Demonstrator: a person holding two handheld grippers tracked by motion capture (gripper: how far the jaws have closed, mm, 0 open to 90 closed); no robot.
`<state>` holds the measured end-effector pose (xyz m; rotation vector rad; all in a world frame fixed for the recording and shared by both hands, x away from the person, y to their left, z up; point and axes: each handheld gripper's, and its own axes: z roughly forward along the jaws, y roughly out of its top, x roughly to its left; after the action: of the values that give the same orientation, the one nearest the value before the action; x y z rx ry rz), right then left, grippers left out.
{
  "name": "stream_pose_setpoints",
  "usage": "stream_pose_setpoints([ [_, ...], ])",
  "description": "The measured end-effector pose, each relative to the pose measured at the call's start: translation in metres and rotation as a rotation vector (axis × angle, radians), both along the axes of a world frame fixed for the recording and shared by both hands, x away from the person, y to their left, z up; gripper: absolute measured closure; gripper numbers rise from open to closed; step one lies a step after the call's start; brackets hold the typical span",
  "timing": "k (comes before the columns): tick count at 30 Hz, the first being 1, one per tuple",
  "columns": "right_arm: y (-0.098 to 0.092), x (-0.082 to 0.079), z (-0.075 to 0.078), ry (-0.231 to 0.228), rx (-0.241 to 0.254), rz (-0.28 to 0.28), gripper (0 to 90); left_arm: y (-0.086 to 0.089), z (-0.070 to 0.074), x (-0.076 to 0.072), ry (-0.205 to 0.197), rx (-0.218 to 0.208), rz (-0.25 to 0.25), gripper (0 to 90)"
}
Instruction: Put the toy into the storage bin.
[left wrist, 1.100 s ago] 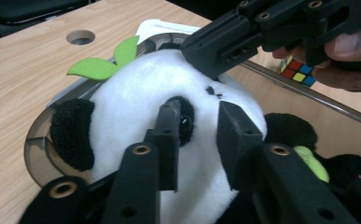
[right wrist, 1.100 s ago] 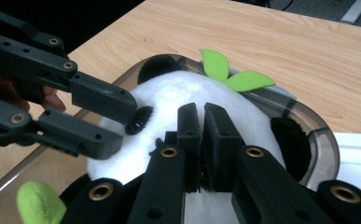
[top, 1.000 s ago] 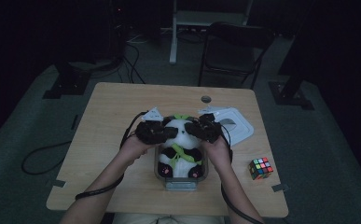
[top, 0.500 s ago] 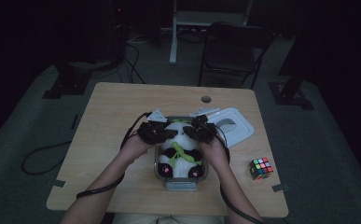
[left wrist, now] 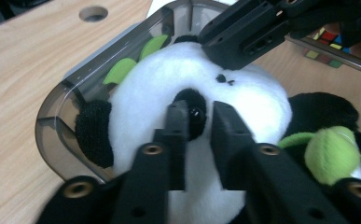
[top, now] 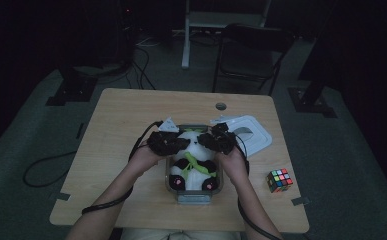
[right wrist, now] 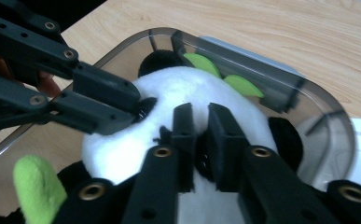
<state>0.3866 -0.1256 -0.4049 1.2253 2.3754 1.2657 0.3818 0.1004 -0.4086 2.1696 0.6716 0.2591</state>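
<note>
A black-and-white panda plush (top: 193,161) with green leaves lies face up in a smoky clear plastic container (top: 194,196) at the table's near middle. My left gripper (top: 181,145) comes in from the left onto the panda's head. In the left gripper view its jaws (left wrist: 197,114) pinch a black eye patch (left wrist: 192,100) in a narrow gap. My right gripper (top: 204,141) meets the head from the right, and its jaws (right wrist: 199,119) nip the other eye patch. Both pairs of jaws have just been opening a little, with plush still between them.
A white lid (top: 253,134) lies on the table just right of the container. A colour cube (top: 279,180) sits near the right edge. A cable hole (top: 221,106) is in the far part of the tabletop. A dark chair (top: 251,55) stands behind the table.
Both grippers stay on the panda's head. The right one has shifted slightly; the plush and container have not moved.
</note>
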Motion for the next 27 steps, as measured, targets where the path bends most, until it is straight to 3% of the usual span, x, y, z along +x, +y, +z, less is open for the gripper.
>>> stream_pose_setpoints([
  [2, -0.005, -0.002, 0.000, 0.004, 0.029, 0.000, 69.4, 0.004, 0.001, -0.001, 0.007, -0.027, 0.004, 64.9],
  [3, -0.005, -0.002, 0.000, 0.004, 0.029, 0.000, 69.4, 0.004, 0.001, -0.001, 0.007, -0.027, 0.004, 61.7],
  [5, -0.016, -0.007, 0.002, 0.006, 0.072, 0.000, 56.5, 0.009, 0.001, -0.005, 0.010, -0.042, -0.009, 59.6],
  [10, -0.031, -0.015, 0.006, -0.013, 0.101, -0.016, 45.2, 0.014, 0.001, -0.013, 0.010, -0.042, -0.031, 52.5],
  [22, -0.063, -0.036, 0.007, -0.032, 0.127, -0.072, 29.0, 0.031, 0.007, -0.023, 0.011, -0.078, -0.023, 45.7],
  [27, -0.080, -0.044, 0.006, -0.051, 0.144, -0.105, 27.6, 0.040, 0.007, -0.026, 0.015, -0.094, -0.026, 41.5],
])
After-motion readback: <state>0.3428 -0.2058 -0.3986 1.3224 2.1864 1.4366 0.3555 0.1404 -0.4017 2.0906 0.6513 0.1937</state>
